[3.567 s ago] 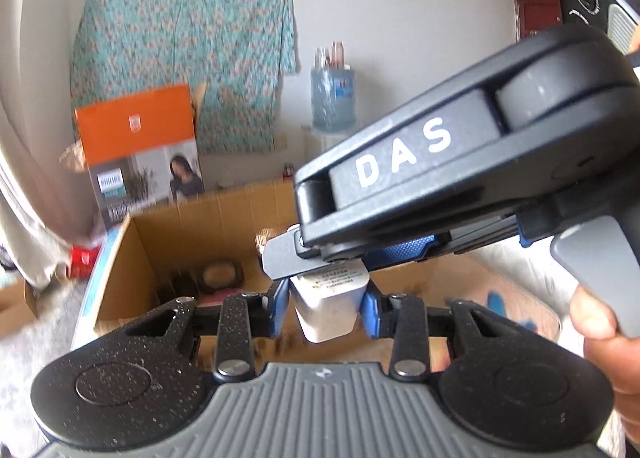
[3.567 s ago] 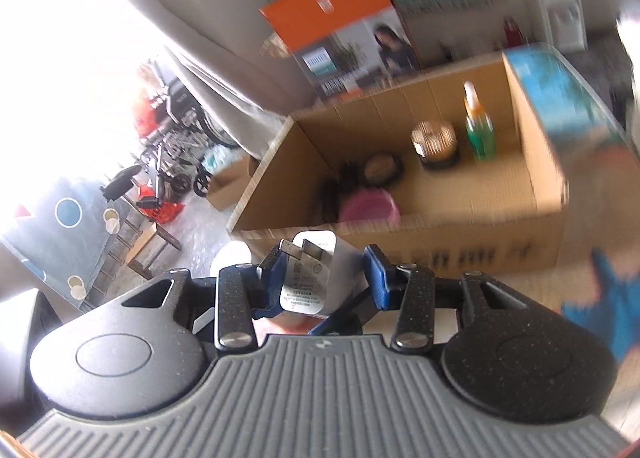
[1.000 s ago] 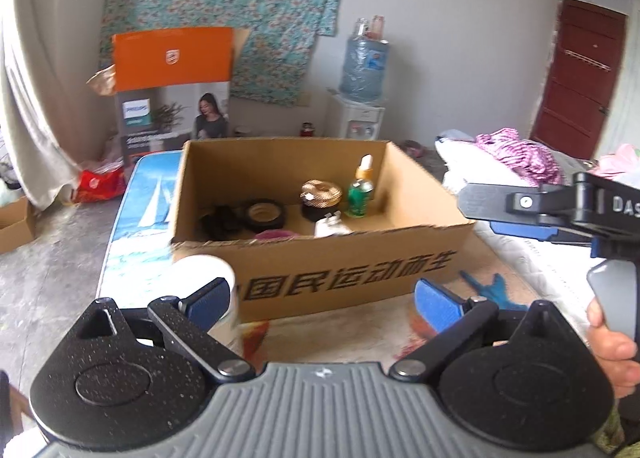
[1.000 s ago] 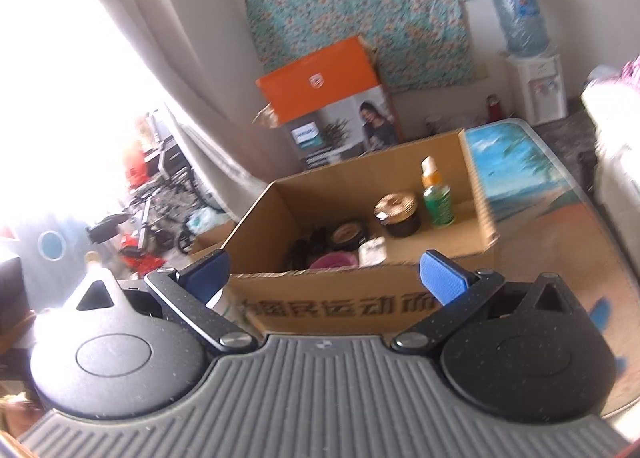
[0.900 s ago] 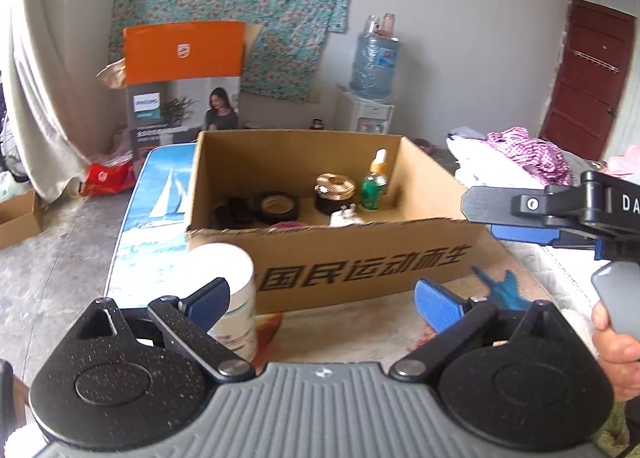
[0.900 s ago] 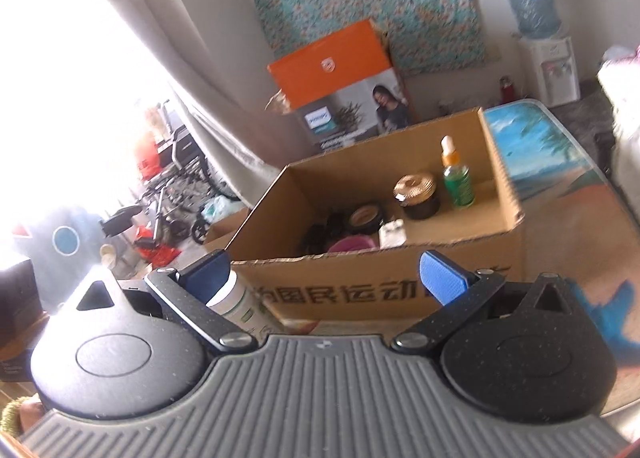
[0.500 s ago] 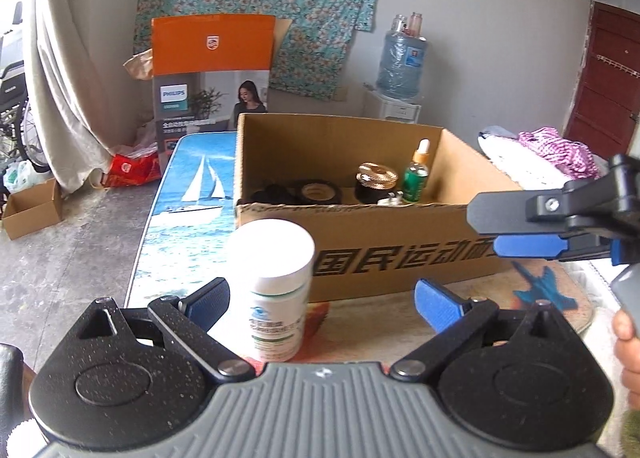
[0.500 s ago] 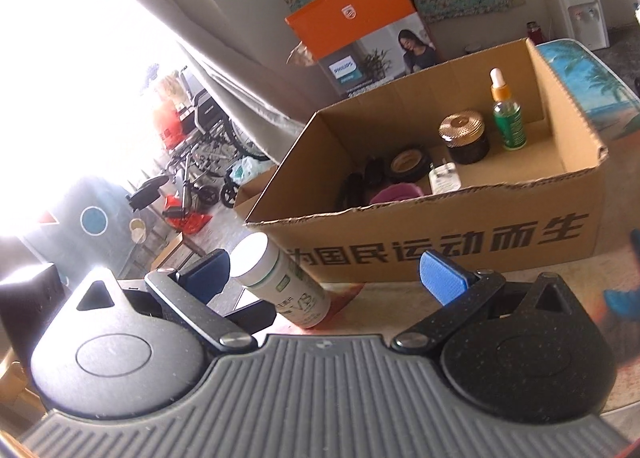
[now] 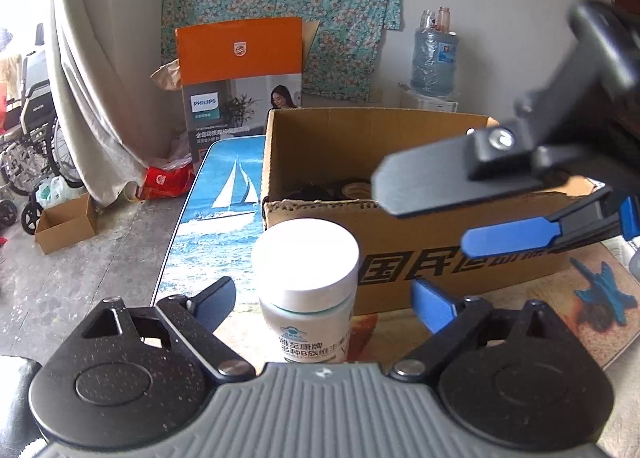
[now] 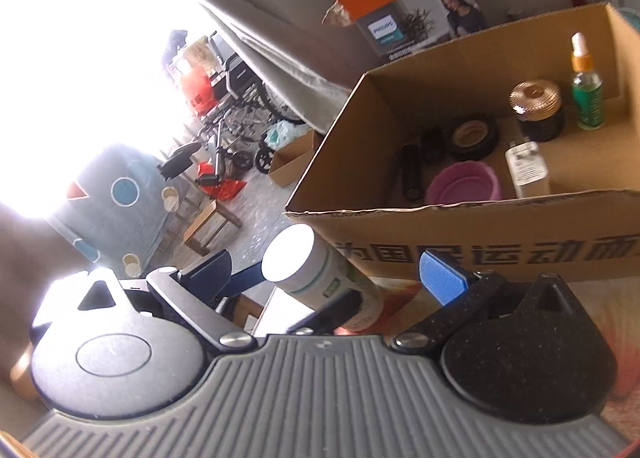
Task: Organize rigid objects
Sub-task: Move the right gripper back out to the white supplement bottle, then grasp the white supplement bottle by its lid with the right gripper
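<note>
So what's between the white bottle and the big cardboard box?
Nothing. In the left wrist view, only bare table shows between the white bottle and the cardboard box behind it.

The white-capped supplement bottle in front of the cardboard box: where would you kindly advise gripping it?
Grip the supplement bottle across its round body below the wide cap, from the near side. It stands upright between the left gripper's open jaws, which have just been closing.
</note>
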`<state>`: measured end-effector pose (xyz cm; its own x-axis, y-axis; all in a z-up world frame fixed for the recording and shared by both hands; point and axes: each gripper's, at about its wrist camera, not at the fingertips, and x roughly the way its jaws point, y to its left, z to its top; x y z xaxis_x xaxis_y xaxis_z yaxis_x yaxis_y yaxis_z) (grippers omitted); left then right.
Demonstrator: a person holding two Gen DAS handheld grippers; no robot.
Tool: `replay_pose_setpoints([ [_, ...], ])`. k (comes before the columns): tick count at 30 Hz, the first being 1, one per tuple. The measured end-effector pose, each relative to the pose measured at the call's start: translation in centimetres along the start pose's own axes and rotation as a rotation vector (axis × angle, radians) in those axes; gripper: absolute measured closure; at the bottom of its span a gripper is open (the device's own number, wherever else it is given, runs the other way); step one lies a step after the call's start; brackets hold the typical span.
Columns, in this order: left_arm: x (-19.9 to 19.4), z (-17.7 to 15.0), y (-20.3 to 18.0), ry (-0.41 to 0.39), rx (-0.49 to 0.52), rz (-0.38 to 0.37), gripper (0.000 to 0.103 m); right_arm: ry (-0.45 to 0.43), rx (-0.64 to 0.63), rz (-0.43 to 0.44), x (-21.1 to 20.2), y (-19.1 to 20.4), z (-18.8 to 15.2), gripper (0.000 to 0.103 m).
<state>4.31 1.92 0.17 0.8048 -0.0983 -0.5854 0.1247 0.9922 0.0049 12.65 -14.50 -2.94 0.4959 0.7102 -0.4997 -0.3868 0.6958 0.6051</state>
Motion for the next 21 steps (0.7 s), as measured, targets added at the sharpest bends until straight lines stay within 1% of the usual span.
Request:
replay_pose_setpoints([
  [1, 0.2, 0.0, 0.0, 0.008, -0.003, 0.002, 0.014, 0.011, 0.01, 0.009, 0.6, 0.0, 0.2, 0.004],
  [4, 0.7, 0.0, 0.1, 0.027, -0.013, -0.002, 0.02, 0.036, 0.03, 0.029, 2.2, 0.2, 0.7, 0.01],
  [6, 0.9, 0.0, 0.0, 0.038, -0.012, 0.001, 0.03, 0.049, 0.034, 0.037, 3.1, 0.5, 0.9, 0.015],
  [7, 1.0, 0.1, 0.0, 0.044, -0.011, 0.003, 0.032, 0.055, 0.036, 0.042, 3.6, 0.6, 0.9, 0.017],
  [9, 1.1, 0.2, 0.0, 0.05, -0.012, 0.013, 0.038, 0.067, 0.042, 0.045, 4.4, 0.7, 1.1, 0.025],
  [10, 1.0, 0.2, 0.0, 0.05, -0.011, 0.023, 0.04, 0.075, 0.048, 0.046, 4.7, 0.7, 1.1, 0.027],
  [12, 0.9, 0.3, -0.1, 0.049, -0.004, 0.041, 0.046, 0.09, 0.058, 0.045, 5.3, 0.6, 1.1, 0.039],
  [15, 0.7, 0.2, -0.2, 0.052, -0.002, 0.048, 0.048, 0.096, 0.068, 0.028, 5.7, 0.4, 0.9, 0.049],
  [18, 0.6, 0.2, -0.1, 0.053, -0.012, 0.045, 0.049, 0.096, 0.071, 0.018, 5.7, 0.2, 0.8, 0.056],
  [21, 0.5, 0.3, -0.1, 0.054, -0.018, 0.039, 0.049, 0.093, 0.073, 0.014, 5.7, 0.2, 0.6, 0.058],
])
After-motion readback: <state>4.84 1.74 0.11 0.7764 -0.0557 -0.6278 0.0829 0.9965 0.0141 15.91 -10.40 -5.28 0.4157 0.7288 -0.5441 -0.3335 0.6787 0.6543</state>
